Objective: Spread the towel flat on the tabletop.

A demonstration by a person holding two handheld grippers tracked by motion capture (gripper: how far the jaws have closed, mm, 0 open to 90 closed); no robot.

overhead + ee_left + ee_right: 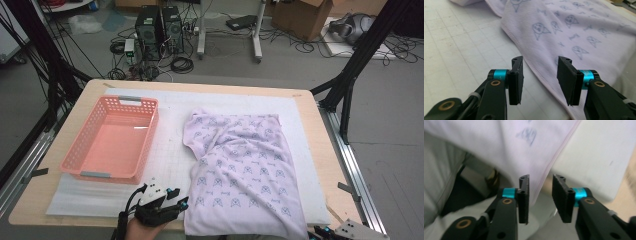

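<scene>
While both the left gripper [172, 204] and right gripper [540, 192] stand open at the lilac towel's [240, 165] near edge, each seemingly needs to close on a corner next.

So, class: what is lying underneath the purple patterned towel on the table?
The purple towel lies on a white gridded mat covering the wooden table. Whatever else sits beneath it is covered; its near edge hangs over the table's front.

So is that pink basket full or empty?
Empty. The pink basket shows its bare floor in the high view, and the lilac towel lies beside it on the white mat, not inside.
</scene>
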